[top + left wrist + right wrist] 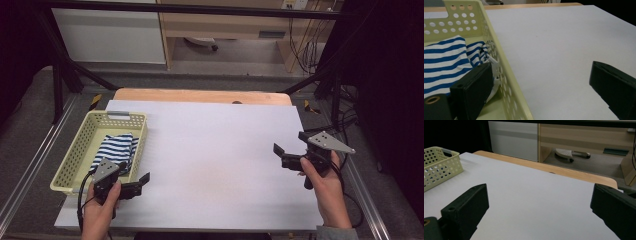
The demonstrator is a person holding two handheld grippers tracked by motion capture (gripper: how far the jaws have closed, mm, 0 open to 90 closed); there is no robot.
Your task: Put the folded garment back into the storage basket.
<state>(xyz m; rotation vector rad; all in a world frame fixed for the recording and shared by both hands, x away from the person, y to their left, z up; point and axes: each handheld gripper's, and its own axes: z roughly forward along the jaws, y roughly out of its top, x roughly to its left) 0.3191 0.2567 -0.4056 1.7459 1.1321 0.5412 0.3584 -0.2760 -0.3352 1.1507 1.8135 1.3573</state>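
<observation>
1. Left gripper [134,178], lower left of the high view: jaws spread wide and holding nothing; in the left gripper view one jaw stands inside the basket, the other over the table.
2. Right gripper [289,149], right of centre in the high view: jaws wide apart, empty, above the bare white table surface [215,150].
3. Blue-and-white striped cloth [116,150]: lies crumpled inside the pale yellow perforated plastic basket [75,150], at the left of the table.
4. Both grippers are well apart.

Black grippers [134,176] — grey three-cornered plates, trailing black cables.
</observation>
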